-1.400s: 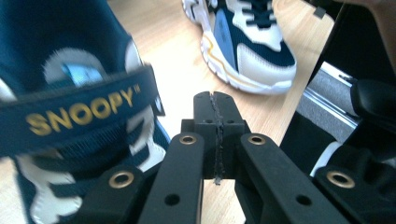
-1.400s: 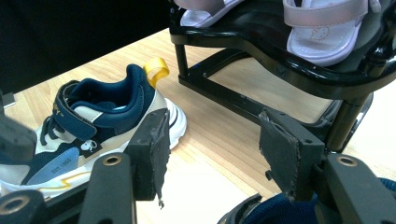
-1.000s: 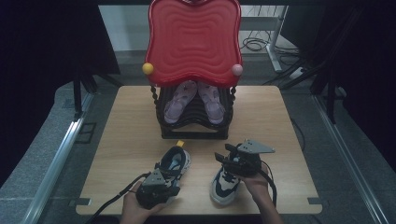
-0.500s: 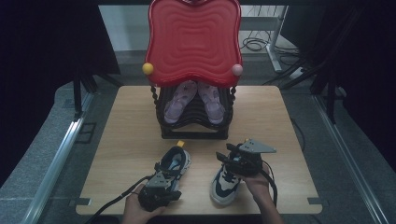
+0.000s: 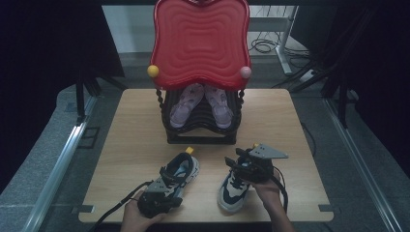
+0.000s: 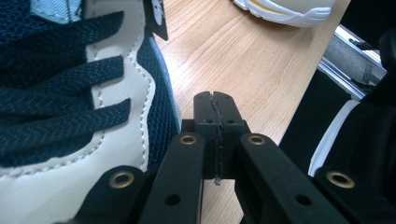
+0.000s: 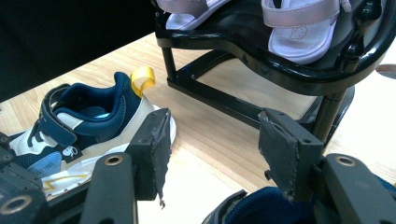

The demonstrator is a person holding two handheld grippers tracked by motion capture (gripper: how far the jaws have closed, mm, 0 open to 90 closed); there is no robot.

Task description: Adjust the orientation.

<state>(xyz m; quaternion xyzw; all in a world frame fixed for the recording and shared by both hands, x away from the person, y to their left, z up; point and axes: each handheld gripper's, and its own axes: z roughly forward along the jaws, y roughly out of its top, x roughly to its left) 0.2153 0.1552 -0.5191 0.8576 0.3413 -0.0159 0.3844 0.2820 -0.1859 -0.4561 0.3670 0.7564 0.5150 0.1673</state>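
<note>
While the 2 navy-and-cream sneakers lie side by side near the desk's near edge, each has a gripper at it. Left sneaker: its long axis runs from the near edge toward the far edge, leaning a little to the right, with the heel and its yellow pull loop at the far end, toward the rack, and the toe toward the person. Right sneaker: its long axis runs the same near-to-far way with a similar slight lean, its pale toe pointing at the near edge (the heel end is hidden under the gripper).

Left gripper sits at the toe end of the left sneaker, its jaws clenched flat together with nothing between them, just beside the laces and cream side panel. Right gripper hangs over the heel end of the right sneaker with its jaws spread wide and released; the sneaker's navy collar shows below them, and I cannot tell whether the pads touch it.

Toward the far edge, at the middle, stands 1 black rack with 1 red wavy panel rising behind it, which carries 2 knobs at its lower corners, 1 yellow and 1 pink. On the rack's sloping shelf rest 2 pink sandals, toes toward the near edge.
</note>
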